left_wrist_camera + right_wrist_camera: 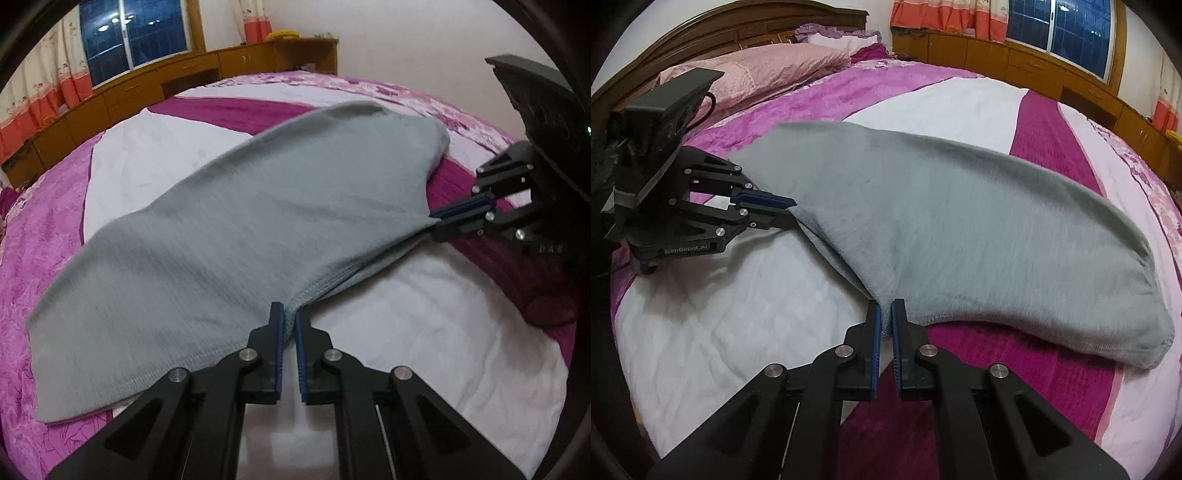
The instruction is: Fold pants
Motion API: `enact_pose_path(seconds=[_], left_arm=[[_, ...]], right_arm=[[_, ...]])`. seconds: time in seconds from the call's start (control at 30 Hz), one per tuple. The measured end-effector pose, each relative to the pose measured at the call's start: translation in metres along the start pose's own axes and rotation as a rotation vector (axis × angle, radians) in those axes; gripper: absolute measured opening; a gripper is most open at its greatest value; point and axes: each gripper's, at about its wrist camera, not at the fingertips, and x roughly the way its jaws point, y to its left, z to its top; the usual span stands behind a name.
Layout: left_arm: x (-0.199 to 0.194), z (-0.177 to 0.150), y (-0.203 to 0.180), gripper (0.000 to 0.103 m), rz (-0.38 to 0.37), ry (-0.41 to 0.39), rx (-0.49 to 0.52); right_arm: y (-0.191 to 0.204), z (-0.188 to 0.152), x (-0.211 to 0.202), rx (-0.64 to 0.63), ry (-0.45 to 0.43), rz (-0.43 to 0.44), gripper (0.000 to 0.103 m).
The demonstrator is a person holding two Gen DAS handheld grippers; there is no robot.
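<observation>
Grey pants (240, 221) lie folded lengthwise on the bed, with the near edge lifted a little. My left gripper (289, 314) is shut on the hemmed near edge of the pants. In the same view, to the right, my right gripper (434, 221) pinches that edge further along. The right wrist view shows the pants (960, 221) stretching away to the right, with the right gripper (885, 314) shut on a corner of the cloth. The left gripper (792, 210) shows at the left, clamped on the other end of that edge.
The bed cover (443, 332) is white with magenta and pink bands. Pink pillows (757, 70) and a wooden headboard (738, 26) lie at the far left. Low wooden cabinets (147, 88) run under a dark window (133, 33) with orange-trimmed curtains.
</observation>
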Motion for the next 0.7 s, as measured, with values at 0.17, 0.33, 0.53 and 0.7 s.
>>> enact_pose_path(seconds=[0.17, 0.33, 0.53, 0.7], left_arm=[[0.002, -0.009, 0.000, 0.008, -0.013, 0.013, -0.003], [-0.011, -0.019, 0.023, 0.025, -0.020, 0.040, -0.150], [-0.064, -0.070, 0.113, 0.059, 0.047, -0.058, -0.732], [-0.081, -0.146, 0.194, 0.070, -0.108, -0.244, -1.292]], right_arm=[[-0.001, -0.011, 0.001, -0.018, 0.023, 0.017, 0.000], [-0.008, -0.012, 0.001, 0.021, 0.023, 0.060, 0.000], [-0.040, -0.011, -0.024, 0.146, -0.042, 0.140, 0.042], [-0.132, -0.023, -0.063, 0.553, -0.206, 0.081, 0.064]])
